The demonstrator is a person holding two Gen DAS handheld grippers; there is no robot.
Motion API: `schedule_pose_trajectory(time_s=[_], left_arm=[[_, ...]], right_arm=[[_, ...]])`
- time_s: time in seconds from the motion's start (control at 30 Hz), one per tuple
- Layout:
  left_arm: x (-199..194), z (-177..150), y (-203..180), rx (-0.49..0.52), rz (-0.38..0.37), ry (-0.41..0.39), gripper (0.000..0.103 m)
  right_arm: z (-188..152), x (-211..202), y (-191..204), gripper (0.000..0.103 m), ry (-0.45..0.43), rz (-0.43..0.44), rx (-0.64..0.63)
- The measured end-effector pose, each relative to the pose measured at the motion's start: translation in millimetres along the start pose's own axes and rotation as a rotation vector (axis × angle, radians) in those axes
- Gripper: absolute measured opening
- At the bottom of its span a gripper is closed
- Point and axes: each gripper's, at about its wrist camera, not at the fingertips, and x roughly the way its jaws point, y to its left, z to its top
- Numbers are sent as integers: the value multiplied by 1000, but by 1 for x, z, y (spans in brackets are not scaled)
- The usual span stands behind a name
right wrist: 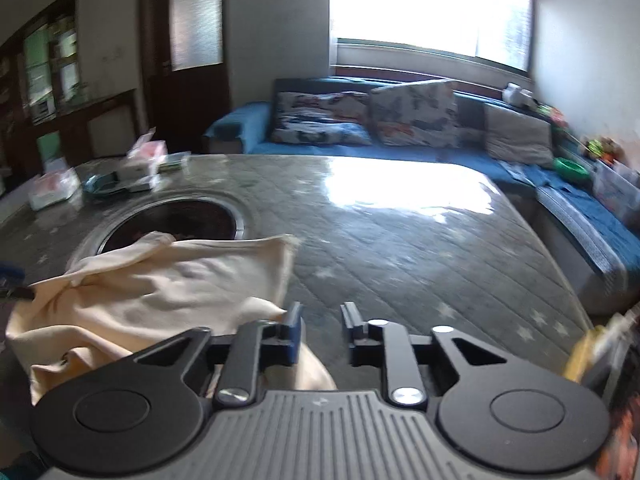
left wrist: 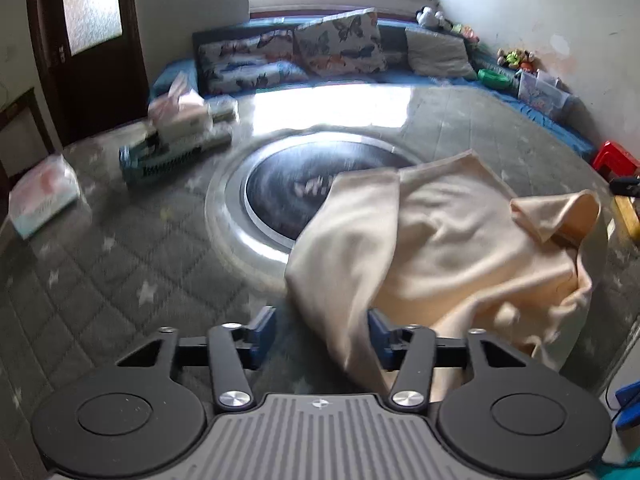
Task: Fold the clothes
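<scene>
So the cream garment (left wrist: 440, 248) was lying bunched on the grey quilted counter (left wrist: 120, 272), partly draped over the round inset burner (left wrist: 280, 196) in the middle, sitting at about 2 o'clock from the left tongs (left wrist: 322, 332). Those tongs were spread wide, with a fold of the cloth hanging down between the blue pads (left wrist: 266, 330) but not pinched as far as I could tell. The right tongs (right wrist: 320, 332) were gapped narrower and held nothing, with the garment's near edge just brushing the left pad at about 10 o'clock.

My take on doing this step well: the fabric looked soft and floppy, so I'd have closed the left tongs on a single edge rather than a wad, and got the right tongs onto the matching corner before lifting, otherwise it just bunches again. Spreading it flat away from the burner ring probably helps too.

Views differed a bit. Left wrist showed the tissue packs (left wrist: 44, 196) and boxes (left wrist: 176, 136) at 10 o'clock, plus a red stool (left wrist: 614, 158). Right wrist showed the free stretch of counter at 12 to 2 o'clock and the blue sofa (right wrist: 580, 208) beyond. Both were motion-blurred.
</scene>
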Motion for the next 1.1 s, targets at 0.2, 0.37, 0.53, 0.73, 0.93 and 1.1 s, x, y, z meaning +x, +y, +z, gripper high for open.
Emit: schedule_pose_trajectory(time_s=[0.2,0.37,0.53,0.73,0.93,1.1], left_arm=[[28,21,-33,143,32,-43,66],[62,33,-49,180,19,-33,64],[90,37,-53,199,41,-10,57],[94,37,-41,197,66,-21,23],[80,38,-10,88,102,-56,8],[63,25,32,-87,193,-43,8]], right_arm=[[11,44,35,41,54,40,-109],[5,54,58,40,87,149,-147],[-1,64,46,40,124,110,-131],[-7,73,23,38,151,10,-108],[-12,83,1,39,178,-90,-85],[-13,86,-18,39,187,-138,-63]])
